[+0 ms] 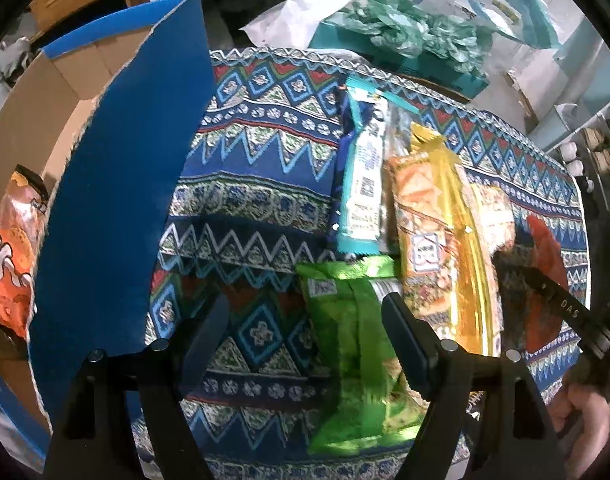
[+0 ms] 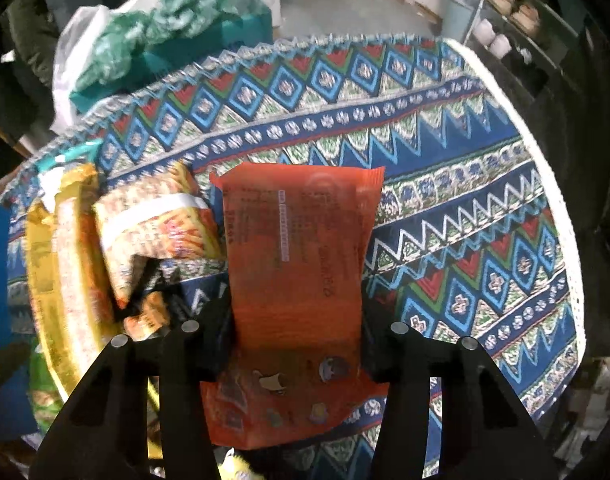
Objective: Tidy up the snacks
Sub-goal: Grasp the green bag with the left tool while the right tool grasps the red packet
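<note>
The right claw (image 2: 295, 344) squeezes an orange snack bag (image 2: 297, 248); its writing is too blurry. The left claw (image 1: 305, 320) hangs wide apart over the counter (image 1: 257, 208).

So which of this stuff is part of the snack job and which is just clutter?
Job:
- orange packet, in the right gripper
- green packet, by the open left gripper
- teal bar
- yellow packet
- cracker pack
- blue box, with a snack bag inside

Clutter:
- white bag
- teal tissue
- shelf
</note>
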Action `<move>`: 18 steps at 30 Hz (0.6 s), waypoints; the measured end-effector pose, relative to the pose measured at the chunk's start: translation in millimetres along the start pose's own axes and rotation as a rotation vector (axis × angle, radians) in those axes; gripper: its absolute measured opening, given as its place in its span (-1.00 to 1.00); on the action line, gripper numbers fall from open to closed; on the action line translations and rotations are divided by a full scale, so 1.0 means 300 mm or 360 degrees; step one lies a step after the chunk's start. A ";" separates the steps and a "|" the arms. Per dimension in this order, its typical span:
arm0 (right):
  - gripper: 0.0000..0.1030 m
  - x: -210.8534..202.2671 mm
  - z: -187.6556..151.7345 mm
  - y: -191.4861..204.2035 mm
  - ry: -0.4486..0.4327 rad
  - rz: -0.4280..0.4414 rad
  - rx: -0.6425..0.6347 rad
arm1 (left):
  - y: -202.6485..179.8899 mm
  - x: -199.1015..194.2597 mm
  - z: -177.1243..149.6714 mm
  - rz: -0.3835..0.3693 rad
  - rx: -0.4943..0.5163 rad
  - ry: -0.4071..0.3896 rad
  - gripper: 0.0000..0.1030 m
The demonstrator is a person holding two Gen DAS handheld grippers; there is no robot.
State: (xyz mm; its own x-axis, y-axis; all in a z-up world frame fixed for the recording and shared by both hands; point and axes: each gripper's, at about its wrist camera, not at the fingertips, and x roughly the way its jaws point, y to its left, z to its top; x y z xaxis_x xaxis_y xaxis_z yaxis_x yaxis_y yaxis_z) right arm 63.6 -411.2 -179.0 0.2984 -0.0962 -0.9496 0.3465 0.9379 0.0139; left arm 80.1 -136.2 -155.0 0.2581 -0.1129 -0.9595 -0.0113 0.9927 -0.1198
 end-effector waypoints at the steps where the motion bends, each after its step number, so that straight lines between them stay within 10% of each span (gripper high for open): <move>1: -0.05 -0.021 -0.006 0.008 -0.0021 0.0003 -0.0016 | -0.005 0.000 -0.006 -0.0012 -0.0001 0.0008 0.56; 18: -0.05 -0.155 -0.115 0.160 -0.0088 0.0158 -0.0247 | -0.037 0.085 -0.080 -0.0051 0.0046 0.0130 0.67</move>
State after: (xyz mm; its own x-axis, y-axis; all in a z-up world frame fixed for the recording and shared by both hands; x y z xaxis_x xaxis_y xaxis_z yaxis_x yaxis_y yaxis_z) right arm 35.7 -350.2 -145.0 0.3740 -0.0149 -0.9273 0.1730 0.9834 0.0540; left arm 63.5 -151.1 -184.2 0.1784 -0.1462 -0.9730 0.0241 0.9892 -0.1442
